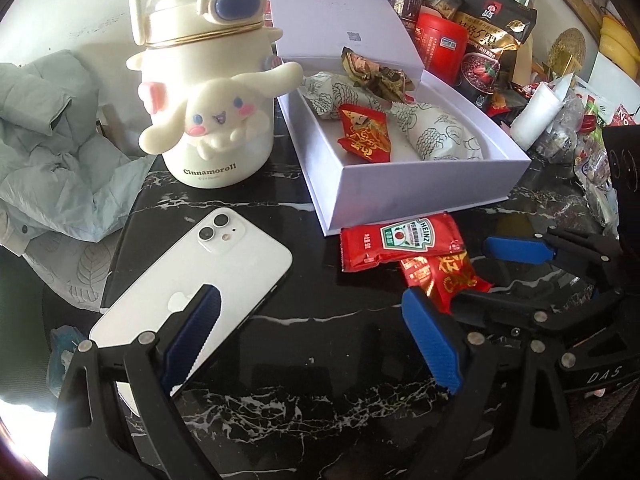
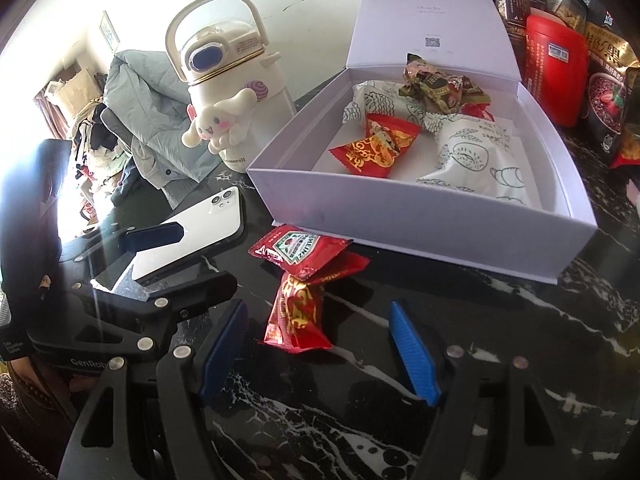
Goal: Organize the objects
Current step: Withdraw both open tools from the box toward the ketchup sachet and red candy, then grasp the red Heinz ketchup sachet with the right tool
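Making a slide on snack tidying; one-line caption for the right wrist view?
Open right gripper poised over a red snack packet beside the white box.

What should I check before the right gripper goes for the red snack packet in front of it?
1. Right gripper open: ok, jaws wide, nothing between the pads.
2. Red snack packet lined up: ok, it lies on the table between the two fingers' line, slightly left of centre.
3. Packet free to lift: not ok, the Heinz ketchup sachet overlaps its far end.
4. Left gripper out of the way: cannot tell; it is open and empty, but its fingers sit close beside the packet.
5. White box ready to receive: ok, lid open, floor space between the wrapped snacks.
6. White phone clear of the path: ok, it lies to the left.
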Motion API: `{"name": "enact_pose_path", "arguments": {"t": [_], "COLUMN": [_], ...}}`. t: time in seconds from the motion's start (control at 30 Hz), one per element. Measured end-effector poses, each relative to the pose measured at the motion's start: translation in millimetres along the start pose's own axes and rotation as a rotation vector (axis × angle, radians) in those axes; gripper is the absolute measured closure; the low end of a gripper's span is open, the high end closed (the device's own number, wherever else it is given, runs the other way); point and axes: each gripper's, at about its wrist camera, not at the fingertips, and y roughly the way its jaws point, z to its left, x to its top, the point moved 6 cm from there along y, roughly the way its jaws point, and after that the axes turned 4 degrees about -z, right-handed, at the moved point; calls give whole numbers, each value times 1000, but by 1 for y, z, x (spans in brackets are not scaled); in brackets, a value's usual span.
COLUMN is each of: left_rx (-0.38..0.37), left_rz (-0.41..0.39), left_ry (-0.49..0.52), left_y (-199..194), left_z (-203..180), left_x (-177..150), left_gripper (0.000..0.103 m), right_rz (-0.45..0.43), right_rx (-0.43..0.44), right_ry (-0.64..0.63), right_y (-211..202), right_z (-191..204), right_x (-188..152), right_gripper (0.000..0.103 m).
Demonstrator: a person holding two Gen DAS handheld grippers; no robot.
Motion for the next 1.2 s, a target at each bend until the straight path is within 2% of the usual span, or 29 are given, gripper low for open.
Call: {"name": "enact_pose_path", "arguments": {"t": [0.13,0.33,0.67,0.83,1.03,1.2], "left_rx": [-13,-26,-159,-170,-164,-174], "left_rz": [11,12,49,87,78,75], "left_ry": [-5,-1,6,-12,-31,-23], "left_y": [2,1,16,30,34,34], "left_z": [-2,-9,-53,-65,-65,-63], "left_x": [-2,0,3,4,10,9], "left_gripper": [11,11,11,11,11,11], "right_rz": [-42,-58,-72,-90,-98,-85], "right_rx": [-43,-96,-103,-90,-57,38], "right_ry": [-44,-98,-20,10,18,-9], "right_y": [-10,-22,-44,-52,-51,-39], "right_z": [1,-3,-33,-41,-40,-25], "right_x": [7,13,6,6,10,19], "right_gripper": [29,29,29,29,29,29]}}
